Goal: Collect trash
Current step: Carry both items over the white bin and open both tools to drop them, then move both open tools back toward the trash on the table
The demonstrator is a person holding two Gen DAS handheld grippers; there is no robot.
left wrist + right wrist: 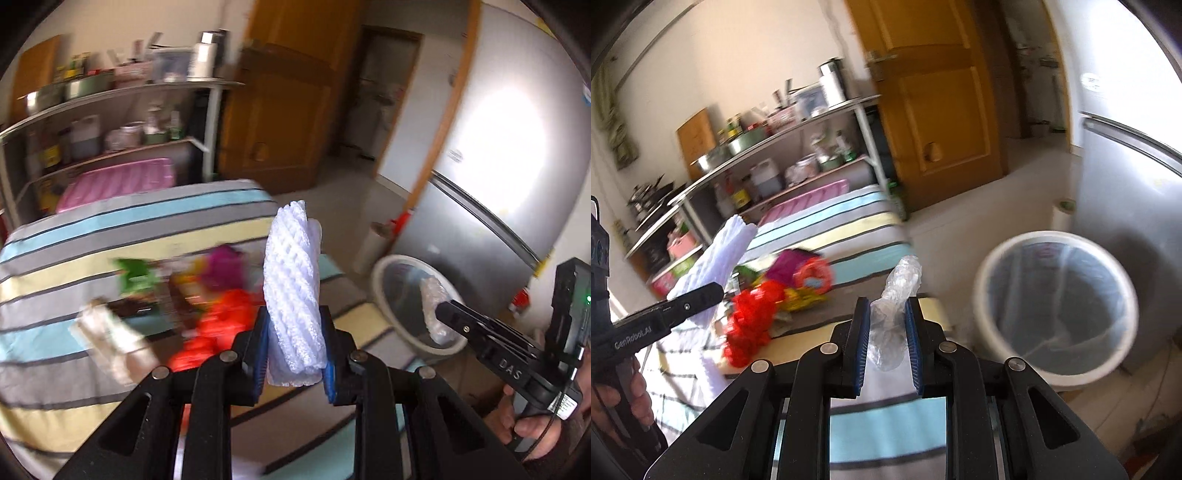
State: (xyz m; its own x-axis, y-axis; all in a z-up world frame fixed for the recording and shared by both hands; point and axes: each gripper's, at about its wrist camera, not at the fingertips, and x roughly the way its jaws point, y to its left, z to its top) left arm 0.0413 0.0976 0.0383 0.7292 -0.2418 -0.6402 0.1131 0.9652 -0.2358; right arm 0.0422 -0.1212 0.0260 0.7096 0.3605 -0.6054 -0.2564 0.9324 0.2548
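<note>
My left gripper (294, 341) is shut on a white foam net sleeve (293, 280) and holds it upright above the striped table (110, 229); the sleeve also shows in the right wrist view (713, 266). My right gripper (885, 334) is shut on a crumpled clear plastic wrap (895, 306), near a white trash bin (1056, 310) lined with a clear bag. In the left wrist view the wrap (434, 306) hangs over the bin (410, 295). Blurred colourful trash (764, 306) lies on the table, red, green and magenta pieces.
A metal shelf rack (110, 122) with pots and bottles stands behind the table. A wooden door (934, 110) is at the back and a silver fridge (498, 166) stands right of the bin. A pale wrapper (110, 339) lies on the table's left.
</note>
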